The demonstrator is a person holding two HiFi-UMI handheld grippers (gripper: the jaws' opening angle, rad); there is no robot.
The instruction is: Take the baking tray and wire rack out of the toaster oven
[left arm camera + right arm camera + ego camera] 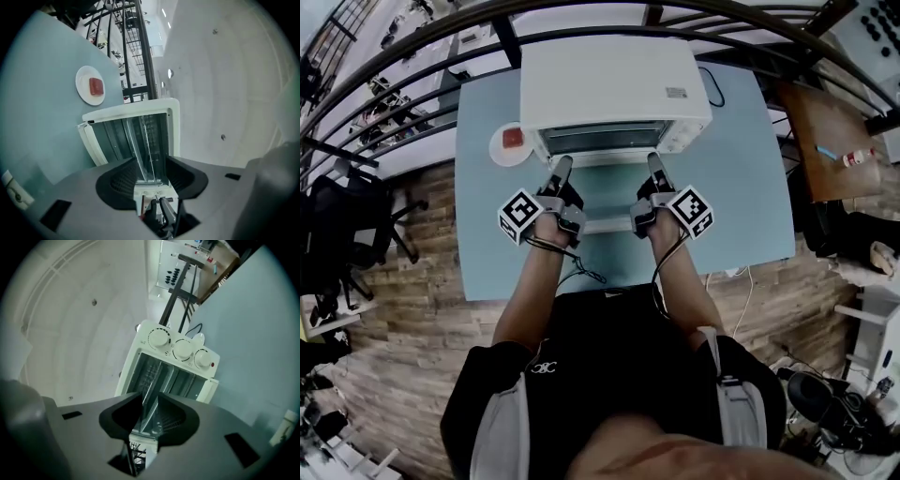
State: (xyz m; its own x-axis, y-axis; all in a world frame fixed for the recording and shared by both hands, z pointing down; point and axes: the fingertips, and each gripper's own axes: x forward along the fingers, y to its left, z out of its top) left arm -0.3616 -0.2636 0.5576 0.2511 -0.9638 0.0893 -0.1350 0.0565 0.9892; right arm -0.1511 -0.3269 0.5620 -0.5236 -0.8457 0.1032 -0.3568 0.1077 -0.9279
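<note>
The white toaster oven (pixel 614 89) stands at the far side of the light blue table (pixel 741 187), its glass door (pixel 605 192) folded down toward me. Inside the cavity I see wire rack bars (pixel 149 123) (pixel 151 373); the baking tray I cannot tell apart from them. My left gripper (pixel 562 167) (pixel 151 174) lies at the door's left side, jaws wide open, the door's edge (pixel 150 187) between them untouched. My right gripper (pixel 654 164) (pixel 149 420) lies at the door's right side, jaws partly apart around the door's glass edge (pixel 146 401), which the pads do not press.
A white plate (pixel 512 142) (pixel 91 86) with a red piece on it sits left of the oven. Three knobs (pixel 183 350) line the oven's right end. A black railing (pixel 412 56) runs behind the table, a black chair (pixel 356 225) stands left, and a wooden surface (pixel 825 141) lies right.
</note>
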